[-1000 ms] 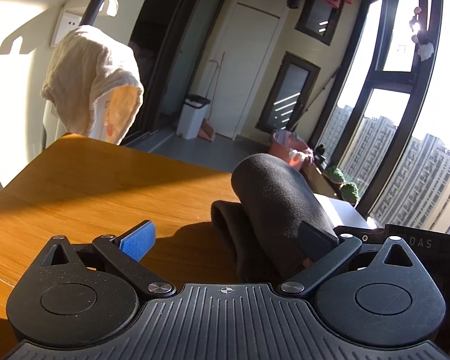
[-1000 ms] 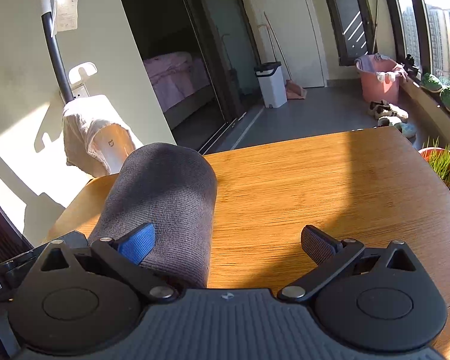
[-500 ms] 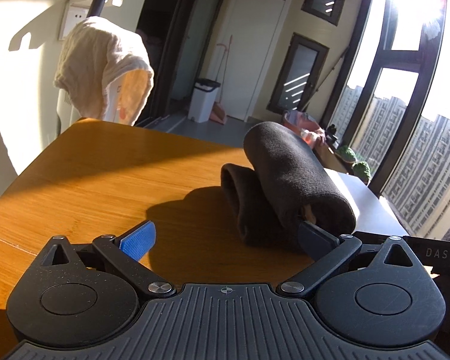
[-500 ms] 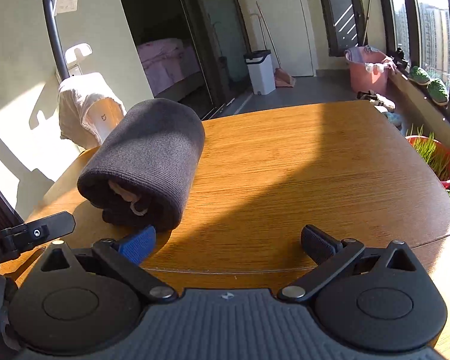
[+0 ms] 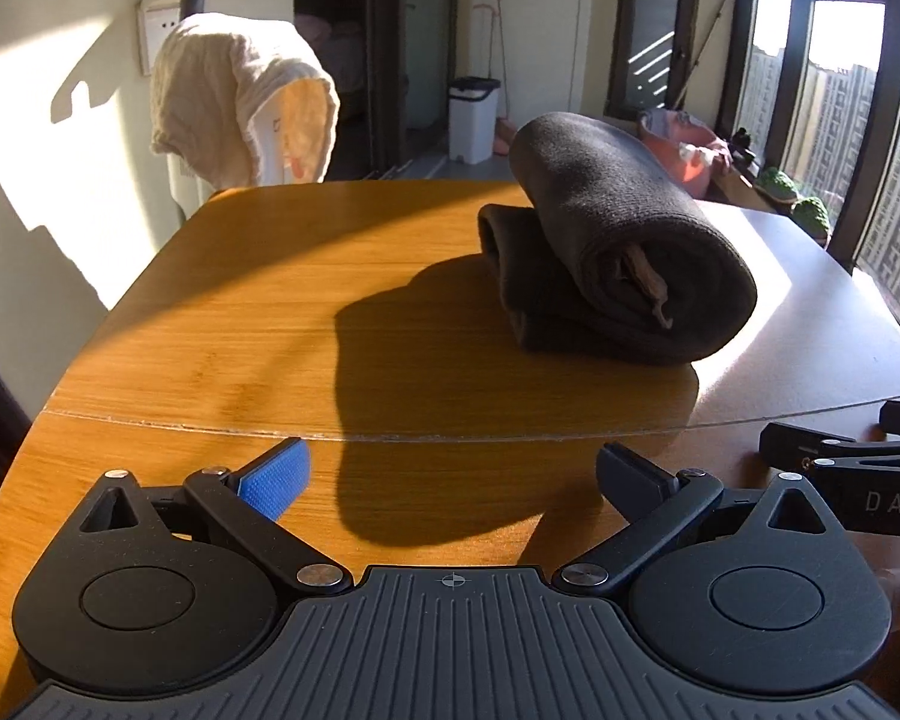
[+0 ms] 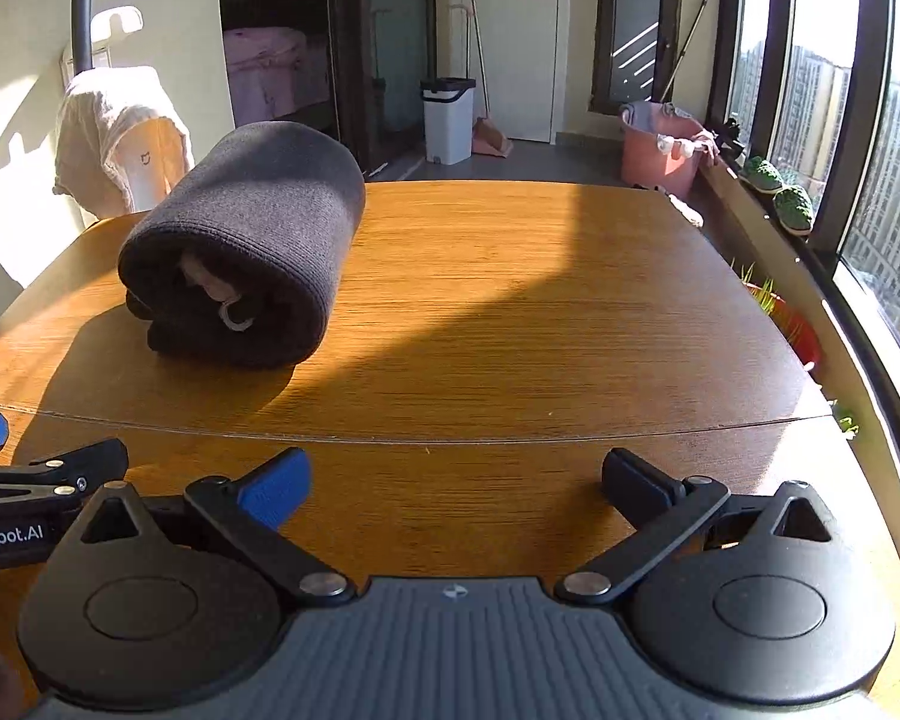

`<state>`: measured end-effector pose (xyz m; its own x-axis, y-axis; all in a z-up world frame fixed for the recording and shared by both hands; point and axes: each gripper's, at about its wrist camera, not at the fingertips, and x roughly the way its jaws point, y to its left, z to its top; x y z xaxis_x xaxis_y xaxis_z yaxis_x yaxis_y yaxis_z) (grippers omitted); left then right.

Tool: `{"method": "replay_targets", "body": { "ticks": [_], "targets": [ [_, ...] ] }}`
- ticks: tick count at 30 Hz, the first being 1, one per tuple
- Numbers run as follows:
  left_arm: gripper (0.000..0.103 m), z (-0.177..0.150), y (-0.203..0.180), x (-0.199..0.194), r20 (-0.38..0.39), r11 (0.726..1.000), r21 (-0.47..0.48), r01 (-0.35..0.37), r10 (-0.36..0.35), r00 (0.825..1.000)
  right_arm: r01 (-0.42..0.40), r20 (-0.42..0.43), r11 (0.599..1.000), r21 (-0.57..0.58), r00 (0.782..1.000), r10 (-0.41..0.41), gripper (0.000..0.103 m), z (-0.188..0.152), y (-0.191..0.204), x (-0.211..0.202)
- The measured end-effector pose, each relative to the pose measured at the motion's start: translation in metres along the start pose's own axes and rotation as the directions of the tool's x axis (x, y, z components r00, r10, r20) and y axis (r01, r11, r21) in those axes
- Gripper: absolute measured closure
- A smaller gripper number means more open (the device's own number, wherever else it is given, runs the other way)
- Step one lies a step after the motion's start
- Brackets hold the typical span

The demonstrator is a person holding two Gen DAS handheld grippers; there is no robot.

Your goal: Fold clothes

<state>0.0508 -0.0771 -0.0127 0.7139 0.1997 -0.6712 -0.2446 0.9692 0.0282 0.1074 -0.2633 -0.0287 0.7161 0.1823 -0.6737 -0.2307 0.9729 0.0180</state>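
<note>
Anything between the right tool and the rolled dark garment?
Nothing: only bare wooden table, crossed by a seam, separates the right tool from the rolled dark garment, per the right wrist view.

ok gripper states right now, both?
Left gripper: open, empty, short of the rolled dark garment.
Right gripper: open, empty.

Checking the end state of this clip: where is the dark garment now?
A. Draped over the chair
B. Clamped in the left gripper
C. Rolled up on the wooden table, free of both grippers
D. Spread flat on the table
C: the dark garment lies rolled on the wooden table, with the left gripper and right gripper open and short of it.
</note>
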Motion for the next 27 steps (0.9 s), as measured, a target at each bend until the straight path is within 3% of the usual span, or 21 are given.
{"method": "replay_targets", "body": {
  "ticks": [27],
  "targets": [
    [0.0, -0.0038, 0.0014, -0.0043, 0.003, 1.0, -0.016, 0.008, -0.008, 1.0, 0.011, 0.007, 1.0, 0.01, 1.0, -0.011, 0.0, -0.002, -0.0026, -0.0013]
  ]
}}
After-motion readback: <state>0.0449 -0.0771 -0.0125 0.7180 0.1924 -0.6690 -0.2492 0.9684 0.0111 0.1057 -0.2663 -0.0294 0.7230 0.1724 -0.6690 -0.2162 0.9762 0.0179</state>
